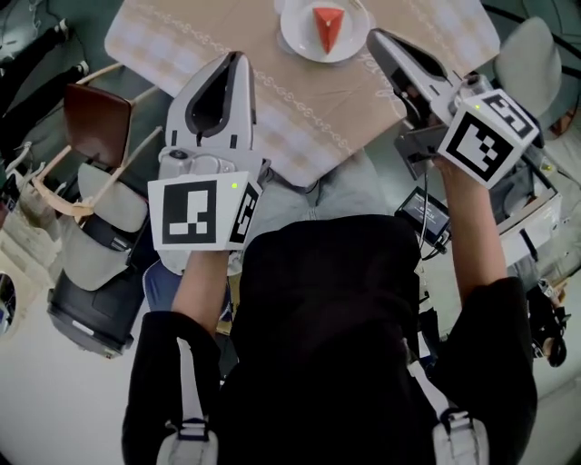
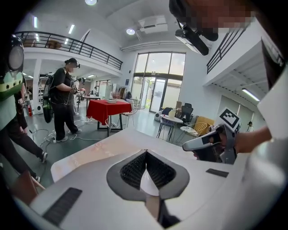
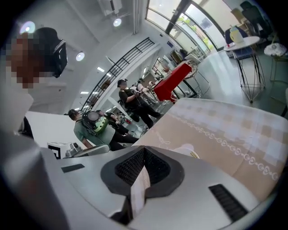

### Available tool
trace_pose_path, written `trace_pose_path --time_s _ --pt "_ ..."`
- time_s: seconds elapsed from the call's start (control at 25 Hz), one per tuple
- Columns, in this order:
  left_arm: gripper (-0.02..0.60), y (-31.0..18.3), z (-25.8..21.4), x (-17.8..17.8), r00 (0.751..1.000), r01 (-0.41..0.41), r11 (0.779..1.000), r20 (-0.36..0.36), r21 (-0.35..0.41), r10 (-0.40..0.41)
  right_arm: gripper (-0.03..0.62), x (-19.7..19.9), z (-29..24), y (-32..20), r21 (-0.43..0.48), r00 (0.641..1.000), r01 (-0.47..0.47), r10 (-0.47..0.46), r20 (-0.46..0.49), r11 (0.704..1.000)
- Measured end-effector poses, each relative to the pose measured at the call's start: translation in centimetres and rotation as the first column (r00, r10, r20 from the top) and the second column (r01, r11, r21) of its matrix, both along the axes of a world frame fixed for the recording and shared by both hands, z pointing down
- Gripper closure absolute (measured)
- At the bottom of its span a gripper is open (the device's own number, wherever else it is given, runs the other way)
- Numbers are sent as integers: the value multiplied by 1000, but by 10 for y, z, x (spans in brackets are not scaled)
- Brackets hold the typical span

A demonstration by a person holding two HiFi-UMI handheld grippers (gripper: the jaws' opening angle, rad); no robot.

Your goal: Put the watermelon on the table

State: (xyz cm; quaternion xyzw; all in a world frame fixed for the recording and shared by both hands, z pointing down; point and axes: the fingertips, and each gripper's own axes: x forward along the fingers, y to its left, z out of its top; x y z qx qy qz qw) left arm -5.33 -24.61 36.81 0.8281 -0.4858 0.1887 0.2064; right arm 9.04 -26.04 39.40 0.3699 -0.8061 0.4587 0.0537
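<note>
Watermelon [image 1: 329, 27]: red wedge, laid on a white plate [image 1: 295, 38] at the far part of the table [image 1: 163, 41]; touched by neither gripper.
Plate: set on the cloth near the table's far edge, seen btw the two gripper tips in head view, nearer the right one.
Table: covered w/ a beige checked cloth [image 1: 300, 118], crossed by pale patterned lines.
Left gripper [image 1: 238, 56]: held over the table's near side, left of the plate and apart from it. Jaws are pressed together, tips met, nothing pinched.
Right gripper [image 1: 373, 34]: held just right of the plate, tip close to the rim; no contact can be made out. Jaws are pressed together, nothing caught btw them.
Marker cube [image 1: 195, 212]: black-and-white squares, carried at the rear of the left gripper; a like cube is carried on the right one.
Chair [image 1: 95, 123]: wooden frame, brown seat, placed off the table's left side.
Bkgd, left gripper view: a red-covered table [image 2: 108, 109] is seen well beyond the work table, w/ a person [image 2: 63, 96] in dark clothes beside it.
</note>
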Motion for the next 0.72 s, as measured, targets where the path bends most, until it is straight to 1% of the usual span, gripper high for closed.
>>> trace_pose_path --time_s 0.12,0.28,0.44,0.56,0.72 --pt "571 3 -15 -5 1000 19 1000 7 20 -19 579 -11 -25 6 60 999 47 -45 -30 997" --pt "571 8 -37 -4 999 30 998 11 60 -31 579 -14 -52 17 122 997 77 -75 -20 990" --pt "571 17 -61 -5 998 60 994 20 87 -62 579 -14 -72 29 148 995 100 -101 -6 984" --pt "571 24 -78 -9 995 89 989 41 114 -94 579 -14 -86 35 179 992 123 -125 3 976" --pt "571 37 -100 -18 988 131 982 66 133 -141 579 -10 -100 48 184 990 138 -140 -1 973"
